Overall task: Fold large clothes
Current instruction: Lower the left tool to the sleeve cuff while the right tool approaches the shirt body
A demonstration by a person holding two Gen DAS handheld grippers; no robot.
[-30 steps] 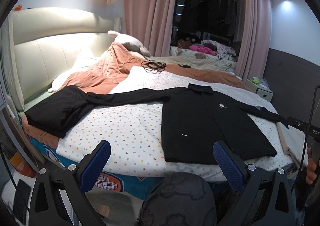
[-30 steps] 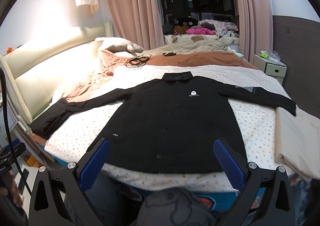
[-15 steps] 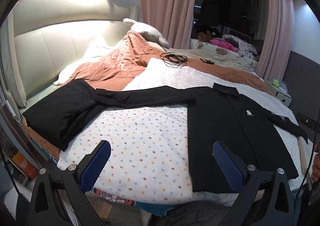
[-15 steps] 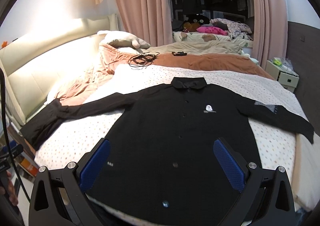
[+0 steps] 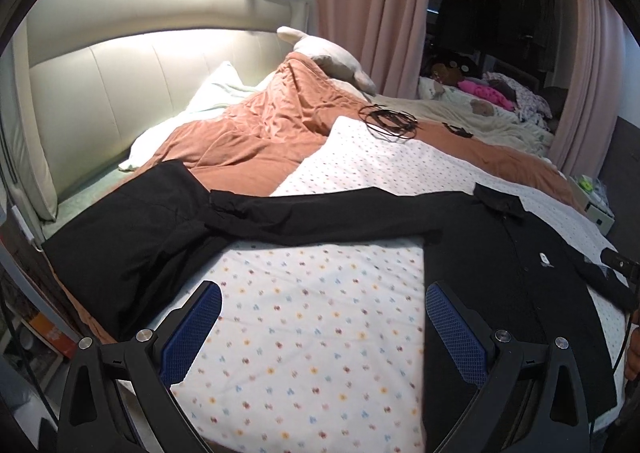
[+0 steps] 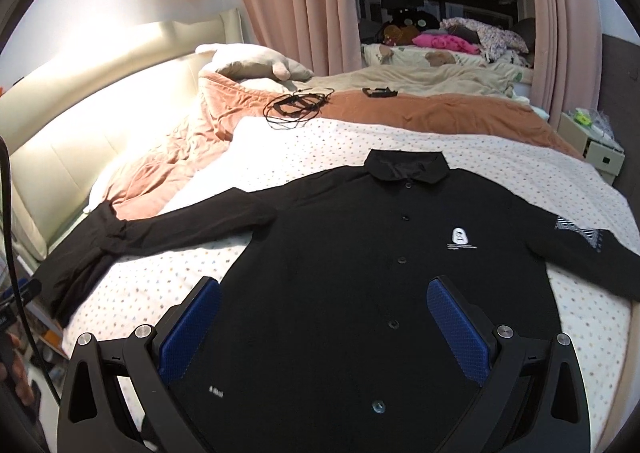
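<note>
Grippers moved closer over bed [image 5: 320, 333]: left gripper [image 5: 324, 333] and right gripper [image 6: 324, 327] both wide, empty. Shirt [image 6: 360, 273] flat, unfolded; sleeve [image 5: 320, 217] grasp judged next.

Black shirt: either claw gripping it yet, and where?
No. The left claw and right claw are both open and hold nothing; the black shirt lies flat on the bed.

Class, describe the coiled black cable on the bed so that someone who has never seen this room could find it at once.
Start at the big bed with the cream padded headboard. A black shirt lies spread on the dotted sheet; look past its collar to where the orange-brown blanket begins. The coiled black cable lies there, a thin looped tangle, unlike the small solid black object to its right.
</note>
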